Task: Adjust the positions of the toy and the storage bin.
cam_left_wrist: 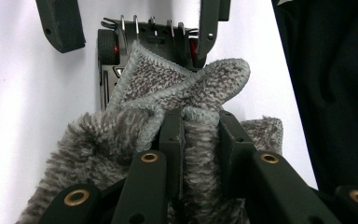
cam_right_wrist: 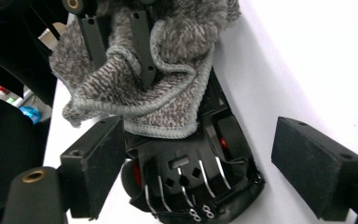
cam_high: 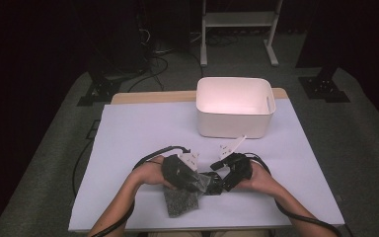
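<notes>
Left hand-held gripper (cam_left_wrist: 200, 135) grips 1 grey cloth (cam_left_wrist: 186, 88) over 1 black toy car (cam_right_wrist: 191, 186).

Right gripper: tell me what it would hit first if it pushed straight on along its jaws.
Probably the black toy car lying between the open jaws of the right gripper, then the grey cloth draped over its far end; depth is hard to judge.

Each black claw (cam_left_wrist: 200, 140) has brass-ringed screws, foam-padded jaws, a white top plate and a trailing black cable.
</notes>
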`<action>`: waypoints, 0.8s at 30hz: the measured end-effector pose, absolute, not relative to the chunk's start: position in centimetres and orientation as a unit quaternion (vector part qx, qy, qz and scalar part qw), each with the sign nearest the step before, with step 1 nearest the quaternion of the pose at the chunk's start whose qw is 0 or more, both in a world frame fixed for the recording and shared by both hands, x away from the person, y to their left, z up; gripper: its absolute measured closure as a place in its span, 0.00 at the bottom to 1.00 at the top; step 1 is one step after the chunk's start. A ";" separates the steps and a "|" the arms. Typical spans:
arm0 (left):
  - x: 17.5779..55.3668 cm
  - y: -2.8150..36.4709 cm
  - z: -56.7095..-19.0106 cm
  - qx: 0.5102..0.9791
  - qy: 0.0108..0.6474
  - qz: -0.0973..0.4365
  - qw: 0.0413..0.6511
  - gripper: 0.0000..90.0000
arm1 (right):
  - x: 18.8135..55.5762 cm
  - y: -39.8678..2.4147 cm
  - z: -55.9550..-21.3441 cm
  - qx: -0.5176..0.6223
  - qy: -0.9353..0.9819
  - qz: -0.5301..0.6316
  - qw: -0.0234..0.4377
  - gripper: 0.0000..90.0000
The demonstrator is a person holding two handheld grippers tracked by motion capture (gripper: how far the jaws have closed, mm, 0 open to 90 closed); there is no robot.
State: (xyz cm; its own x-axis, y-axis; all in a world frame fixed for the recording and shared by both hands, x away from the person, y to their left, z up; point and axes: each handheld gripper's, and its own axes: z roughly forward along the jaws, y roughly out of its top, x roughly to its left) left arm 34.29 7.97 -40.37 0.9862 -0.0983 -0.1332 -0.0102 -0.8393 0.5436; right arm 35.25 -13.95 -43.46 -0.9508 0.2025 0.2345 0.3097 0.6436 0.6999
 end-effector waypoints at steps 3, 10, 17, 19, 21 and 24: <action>34.3 8.1 -40.4 0.955 -0.027 -0.079 0.286 0.82 | 35.3 -14.0 -43.7 -0.142 -0.906 -0.394 0.067 0.18; 34.6 8.9 -39.8 0.952 -0.017 -0.074 0.297 0.82 | 35.5 -13.9 -44.7 -0.155 -0.900 -0.396 0.097 0.23; 35.8 10.7 -38.2 0.948 0.022 -0.043 0.314 0.82 | 35.4 -13.8 -44.9 -0.155 -0.898 -0.399 0.101 0.25; 36.2 11.0 -38.1 0.949 0.038 -0.034 0.311 0.82 | 35.2 -13.8 -44.8 -0.153 -0.899 -0.400 0.093 0.25; 36.5 11.2 -38.3 0.950 0.055 -0.035 0.307 0.82 | 34.8 -13.8 -44.7 -0.150 -0.901 -0.400 0.082 0.25; 37.0 11.3 -38.7 0.950 0.076 -0.040 0.301 0.80 | 34.1 -13.7 -44.4 -0.137 -0.904 -0.401 0.054 0.25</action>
